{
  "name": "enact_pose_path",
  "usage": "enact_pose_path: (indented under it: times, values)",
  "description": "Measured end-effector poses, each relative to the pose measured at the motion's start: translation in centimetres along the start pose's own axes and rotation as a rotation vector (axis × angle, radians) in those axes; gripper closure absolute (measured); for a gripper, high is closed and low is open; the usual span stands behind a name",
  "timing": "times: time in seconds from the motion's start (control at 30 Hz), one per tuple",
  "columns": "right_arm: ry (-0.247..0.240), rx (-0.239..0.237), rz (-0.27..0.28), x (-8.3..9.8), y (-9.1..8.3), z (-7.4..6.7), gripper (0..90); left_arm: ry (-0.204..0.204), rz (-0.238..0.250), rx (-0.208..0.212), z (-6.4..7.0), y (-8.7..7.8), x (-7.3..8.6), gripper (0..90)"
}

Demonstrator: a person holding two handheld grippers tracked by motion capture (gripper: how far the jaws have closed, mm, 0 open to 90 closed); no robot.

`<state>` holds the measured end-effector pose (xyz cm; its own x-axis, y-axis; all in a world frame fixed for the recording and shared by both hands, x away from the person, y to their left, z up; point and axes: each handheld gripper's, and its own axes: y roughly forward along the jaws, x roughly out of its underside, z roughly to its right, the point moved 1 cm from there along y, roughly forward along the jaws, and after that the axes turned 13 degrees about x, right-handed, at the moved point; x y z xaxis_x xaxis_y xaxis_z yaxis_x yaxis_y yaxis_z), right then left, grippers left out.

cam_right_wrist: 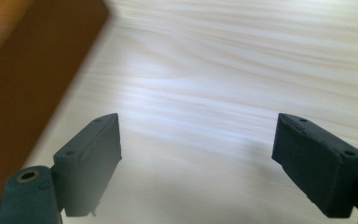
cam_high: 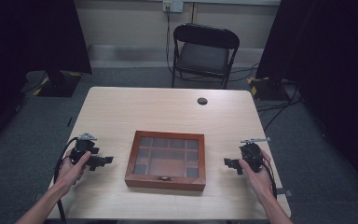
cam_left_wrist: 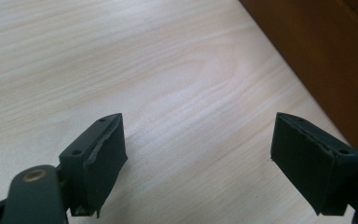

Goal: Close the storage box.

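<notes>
Both tongs, left [cam_high: 103, 161] and right [cam_high: 229, 163], sit wide open and empty, flanking the wooden box [cam_high: 166, 159]. I'd guess opening it comes next, so go for the front latch [cam_high: 165, 178] slowly.

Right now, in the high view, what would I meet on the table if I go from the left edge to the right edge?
Left hand-held gripper, open → wooden box with a glass lid, closed, in the middle → right hand-held gripper, open. Both point inward at the box without touching it.
</notes>
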<state>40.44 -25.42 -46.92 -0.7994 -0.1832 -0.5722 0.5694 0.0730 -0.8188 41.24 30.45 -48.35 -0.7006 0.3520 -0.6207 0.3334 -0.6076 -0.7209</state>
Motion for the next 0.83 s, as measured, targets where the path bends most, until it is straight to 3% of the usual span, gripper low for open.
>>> enact_pose_path:
  times: [0.07, 0.13, 0.17, 0.2, 0.27, 0.3, 0.33, 0.47, 0.53, 0.83]
  values:
    - [0.002, 0.074, -0.028, 0.1, 0.8, 0.2, 15.0, 0.002, -0.018, -0.031, 0.0, 0.3, 0.1, 17.9]
    - [0.001, 0.086, -0.052, 0.3, 1.4, 0.1, 15.0, 0.024, -0.035, -0.081, 0.0, 0.8, 0.5, 17.9]
    - [-0.004, 0.092, -0.053, 0.5, 1.7, 0.0, 13.0, 0.046, -0.019, -0.113, 0.0, 1.1, 0.7, 15.5]
    - [-0.012, 0.129, -0.035, 0.7, 1.8, -0.2, 12.8, 0.058, 0.003, -0.137, -0.1, 1.2, 0.9, 15.2]
    - [-0.007, 0.181, -0.01, 0.9, 2.1, -0.6, 6.7, 0.051, 0.051, -0.14, -0.2, 1.5, 1.1, 11.7]
    - [0.002, 0.182, 0.026, 1.2, 2.4, -0.6, 0.0, 0.046, 0.066, -0.146, -0.2, 1.7, 1.2, 9.4]
    - [-0.002, 0.18, 0.1, 1.6, 2.9, -0.7, 0.0, 0.051, 0.068, -0.153, -0.3, 1.7, 1.3, 7.2]
    - [0.006, 0.179, 0.132, 1.8, 3.1, -0.9, 0.0, 0.054, 0.116, -0.165, -0.4, 2.1, 1.7, 0.6]
    - [0.008, 0.172, 0.183, 2.0, 3.3, -1.0, 0.0, 0.054, 0.115, -0.161, -0.4, 2.1, 1.7, 0.0]
    - [0.018, 0.181, 0.181, 2.3, 3.2, -1.1, 0.0, 0.034, 0.127, -0.167, -0.2, 2.2, 1.8, 0.0]
